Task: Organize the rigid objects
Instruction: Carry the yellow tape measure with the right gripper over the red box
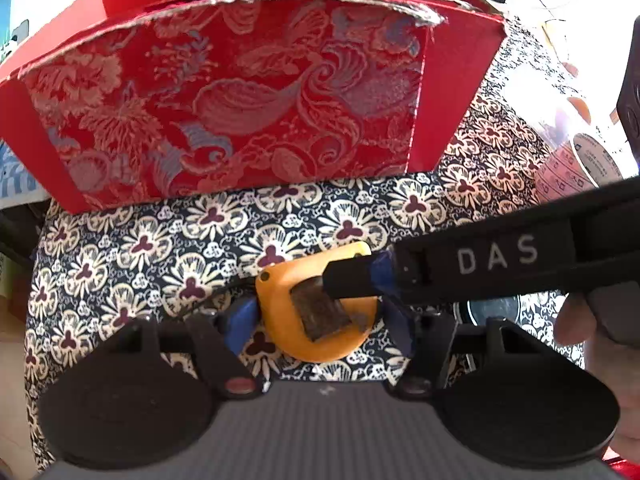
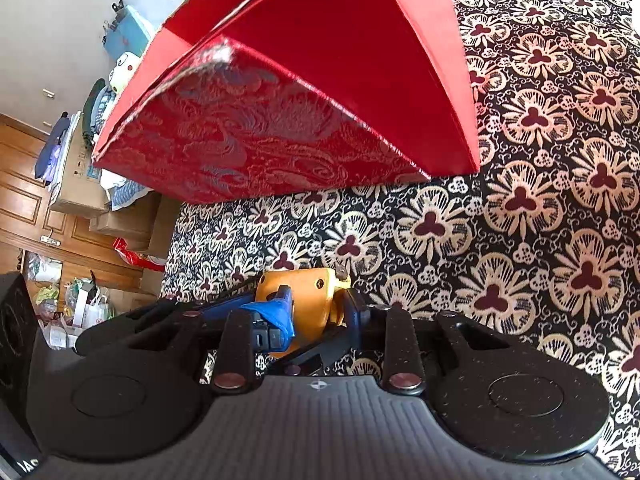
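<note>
Patterned tablecloth, orange object clamped between left hand-held gripper, right hand-held gripper grasping it too

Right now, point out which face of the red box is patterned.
The wide face toward the orange object, woven with flowers. The narrow panels beside it are plain red.
</note>
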### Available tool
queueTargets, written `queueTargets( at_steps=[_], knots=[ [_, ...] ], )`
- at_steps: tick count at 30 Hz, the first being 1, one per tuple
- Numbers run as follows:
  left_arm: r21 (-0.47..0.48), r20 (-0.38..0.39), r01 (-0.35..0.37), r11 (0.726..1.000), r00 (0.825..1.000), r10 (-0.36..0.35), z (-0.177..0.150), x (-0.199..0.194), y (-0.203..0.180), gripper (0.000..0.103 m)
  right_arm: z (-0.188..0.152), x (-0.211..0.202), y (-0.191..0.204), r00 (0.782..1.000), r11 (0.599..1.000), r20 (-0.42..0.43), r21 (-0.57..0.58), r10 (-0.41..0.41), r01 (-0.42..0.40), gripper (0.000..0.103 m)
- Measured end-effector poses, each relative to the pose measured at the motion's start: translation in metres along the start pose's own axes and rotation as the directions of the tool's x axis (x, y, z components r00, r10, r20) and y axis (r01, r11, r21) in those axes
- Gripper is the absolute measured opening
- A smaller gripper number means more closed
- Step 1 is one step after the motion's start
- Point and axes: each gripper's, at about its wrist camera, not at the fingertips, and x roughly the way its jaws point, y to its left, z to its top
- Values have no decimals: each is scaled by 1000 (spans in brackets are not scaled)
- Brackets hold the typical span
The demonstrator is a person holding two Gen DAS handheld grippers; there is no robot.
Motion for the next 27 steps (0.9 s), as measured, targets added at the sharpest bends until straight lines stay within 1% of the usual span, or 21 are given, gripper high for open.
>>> queueTargets(
  at_steps=[3, 6, 11, 12, 13, 17, 21, 24, 27],
  knots=[
    [19, 3, 9, 1000, 1000, -9, -2, -6, -1, 64, -6, -5, 0, 1000, 1000, 2, 10, 9, -9, 9],
    [64, 35, 9, 998, 999, -11, -3, -20, -7, 64, -11, -17, 5, 999, 1000, 38, 4, 16, -16, 10],
    [117, 93, 40, 992, 994, -51, 7, -42, -9, 64, -15, -41, 20, 991, 999, 134, -40, -3, 9, 10],
    [149, 114, 23, 989, 993, -40, 10, -48, -10, 64, -15, -47, 23, 988, 999, 157, -44, -2, 9, 10],
    [162, 131, 32, 986, 990, -53, 13, -55, -10, 64, -16, -53, 26, 984, 999, 178, -44, -1, 9, 9],
    [213, 192, 51, 976, 977, -93, 28, -79, -14, 64, -12, -78, 36, 963, 999, 269, -36, 9, 0, 9],
    [261, 262, 54, 964, 957, -124, 50, -104, -12, 64, -1, -99, 53, 933, 998, 359, -57, 18, 2, 9],
    [284, 317, 44, 958, 939, -137, 76, -122, -6, 64, 17, -111, 69, 906, 994, 422, -105, 30, 15, 9],
    [289, 350, 41, 957, 926, -145, 105, -129, 3, 64, 42, -117, 86, 885, 987, 463, -156, 38, 39, 9]
  ],
)
